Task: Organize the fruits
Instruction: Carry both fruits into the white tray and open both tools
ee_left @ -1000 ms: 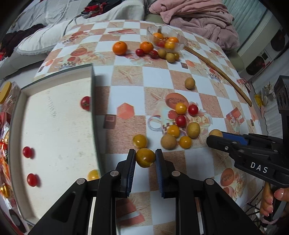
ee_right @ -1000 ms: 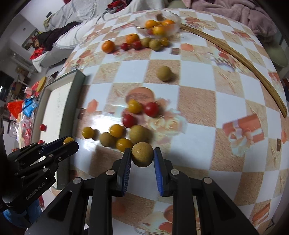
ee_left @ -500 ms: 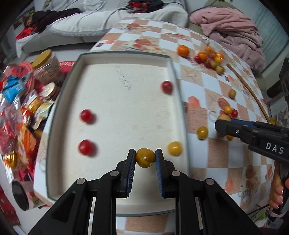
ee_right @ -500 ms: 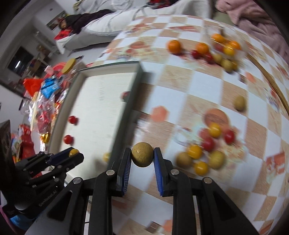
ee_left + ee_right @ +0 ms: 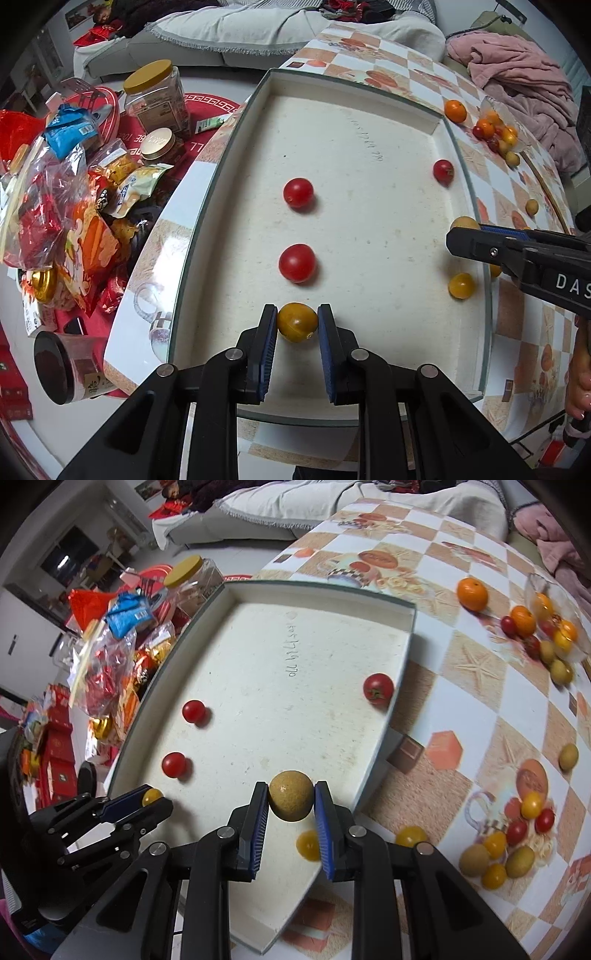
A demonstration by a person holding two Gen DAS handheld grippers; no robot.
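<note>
The fruits are round, so if either is let go from a height, I think it rolls across the tray (image 5: 229, 158) or knocks the red tomatoes (image 5: 297, 263). The left claw (image 5: 297, 326) pinches a yellow tomato (image 5: 297, 322) above the tray's near edge. The right claw (image 5: 290, 805) pinches a brown fruit (image 5: 290, 799) above its near right corner.

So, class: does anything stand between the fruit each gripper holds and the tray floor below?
Nothing visible: bare floor of the shallow white tray lies below the yellow tomato and tan round fruit.
</note>
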